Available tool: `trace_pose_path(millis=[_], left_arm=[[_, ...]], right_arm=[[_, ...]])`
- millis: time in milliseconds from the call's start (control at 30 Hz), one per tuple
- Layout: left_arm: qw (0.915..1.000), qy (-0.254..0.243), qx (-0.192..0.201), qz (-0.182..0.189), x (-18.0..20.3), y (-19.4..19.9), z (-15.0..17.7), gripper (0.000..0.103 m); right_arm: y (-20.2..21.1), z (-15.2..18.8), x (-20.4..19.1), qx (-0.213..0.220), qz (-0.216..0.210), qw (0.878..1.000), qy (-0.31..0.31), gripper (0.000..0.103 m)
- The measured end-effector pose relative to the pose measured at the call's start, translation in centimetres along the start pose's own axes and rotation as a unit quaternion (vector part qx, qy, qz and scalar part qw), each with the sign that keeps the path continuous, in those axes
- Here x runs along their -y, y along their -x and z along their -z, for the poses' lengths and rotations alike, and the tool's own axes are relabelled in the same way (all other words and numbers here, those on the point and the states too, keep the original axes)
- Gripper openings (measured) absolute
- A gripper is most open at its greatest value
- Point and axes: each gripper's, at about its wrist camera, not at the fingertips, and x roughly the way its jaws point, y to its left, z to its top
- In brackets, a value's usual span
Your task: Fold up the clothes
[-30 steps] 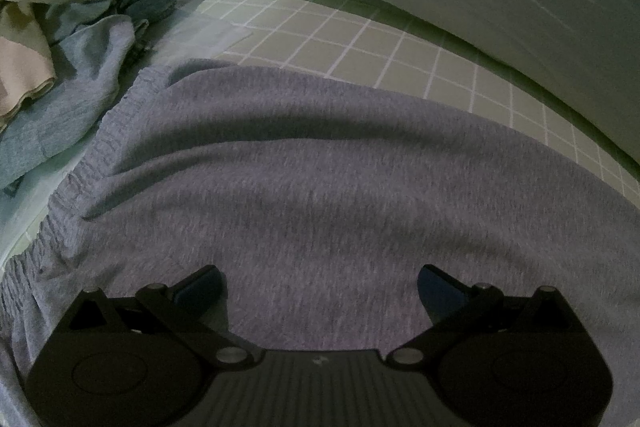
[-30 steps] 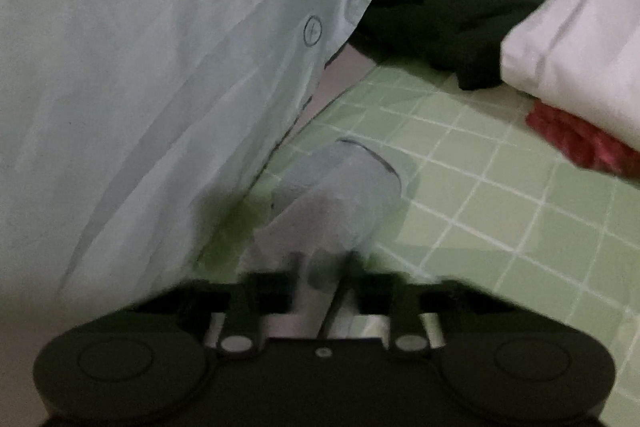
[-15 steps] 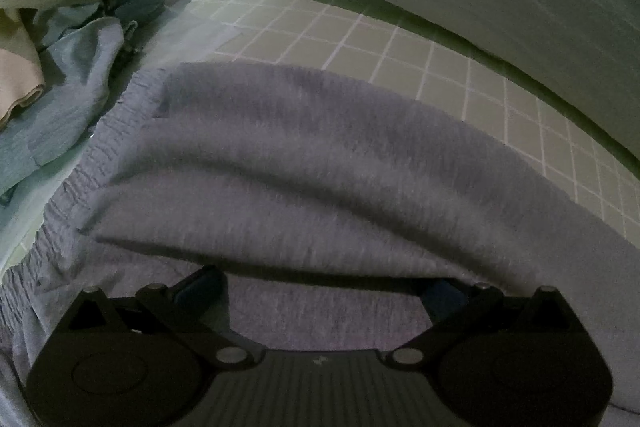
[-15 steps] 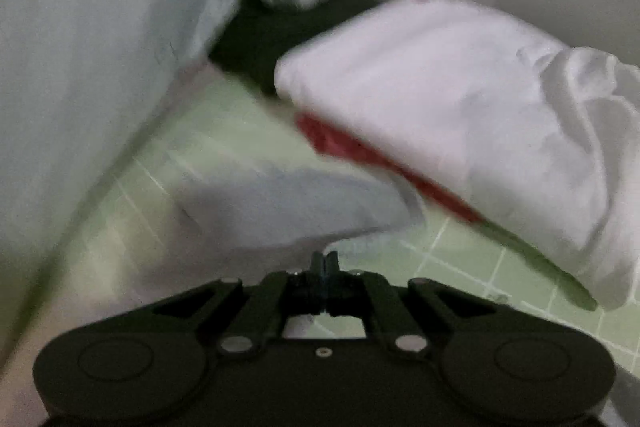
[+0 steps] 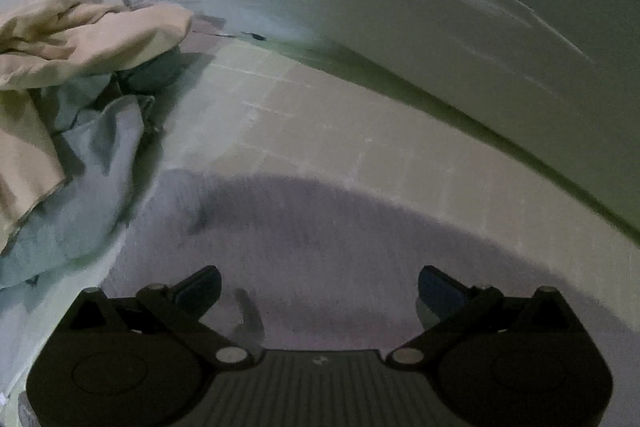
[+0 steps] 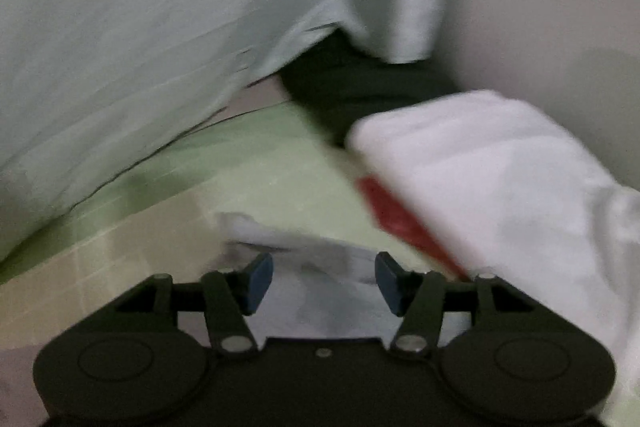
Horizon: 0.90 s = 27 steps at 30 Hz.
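Note:
A grey knit garment (image 5: 328,247) lies spread on the green checked mat (image 5: 320,123), right under my left gripper (image 5: 319,283), whose jaws stand wide open with nothing between them. In the right wrist view, a pale grey end of cloth (image 6: 316,267) lies on the mat (image 6: 256,179) between and just ahead of the jaws of my right gripper (image 6: 323,277), which are open. Both views are blurred by motion.
A pile of beige (image 5: 72,39) and blue-grey clothes (image 5: 80,171) sits at the left. A pale green shirt (image 5: 400,7) hangs across the back, also in the right wrist view (image 6: 140,27). A folded white garment (image 6: 500,179) on a red one (image 6: 396,215) and a dark garment (image 6: 352,87) lie at the right.
My right gripper went from shut on the grey cloth to open, and the cloth now lies on the mat. The grey garment's far edge was folded toward my left gripper, baring more mat.

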Motion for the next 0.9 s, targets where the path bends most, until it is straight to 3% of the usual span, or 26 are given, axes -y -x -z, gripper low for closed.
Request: trace_pose_path(millis=[67,267,367,400,433,500,533,567,600,633,733,900], left_arm=[[0.9997,0.021,-0.01,0.001,-0.2,-1.2,-1.0,0.103],[0.9973,0.066,-0.031,0.004,0.0,-3.8,-2.6,0.103],[0.9977,0.061,-0.03,-0.001,0.6,-4.5,-2.7,0.103],[0.9979,0.058,-0.029,-0.003,0.8,-4.7,-2.6,0.101],[0.9981,0.054,-0.028,-0.006,0.9,-4.9,-2.5,0.095],[0.9986,0.046,-0.024,-0.012,1.2,-5.2,-2.4,0.082],[0.9992,0.033,-0.011,-0.019,1.6,-5.1,-2.2,0.071],[0.9996,0.025,-0.001,-0.014,1.7,-4.8,-2.3,0.063],[0.9997,0.019,0.009,-0.009,1.9,-4.6,-2.3,0.038],[0.9997,0.021,0.012,-0.004,1.8,-4.5,-2.4,0.002],[0.9992,0.031,0.023,0.009,1.5,-4.3,-2.9,0.0],[0.9955,0.036,0.088,0.002,-0.1,-1.6,-4.9,0.0]], right_arm=[[-2.4,-0.6,-1.2,-0.007,-0.011,1.0,0.021,0.068],[-8.1,-1.4,-2.5,-0.046,-0.019,0.998,0.035,0.071],[-9.0,-1.6,-3.1,-0.051,-0.016,0.998,0.038,0.069],[-8.8,-1.8,-3.0,-0.049,-0.013,0.998,0.032,0.064],[-8.3,-2.3,-3.0,-0.046,-0.013,0.999,0.025,0.061],[-7.0,-2.9,-2.9,-0.05,-0.022,0.998,0.014,0.046],[-6.9,-3.0,-2.9,-0.053,-0.025,0.998,0.012,0.039],[-7.1,-3.1,-2.8,-0.056,-0.027,0.998,0.012,0.025],[-7.0,-3.2,-2.8,-0.056,-0.028,0.998,0.014,0.012],[-6.8,-3.3,-2.9,-0.055,-0.027,0.998,0.018,0.005],[-6.0,-4.0,-2.7,-0.031,-0.023,0.999,0.021,0.004],[-3.5,-7.3,-1.5,0.041,-0.017,0.999,-0.011,0.004]])
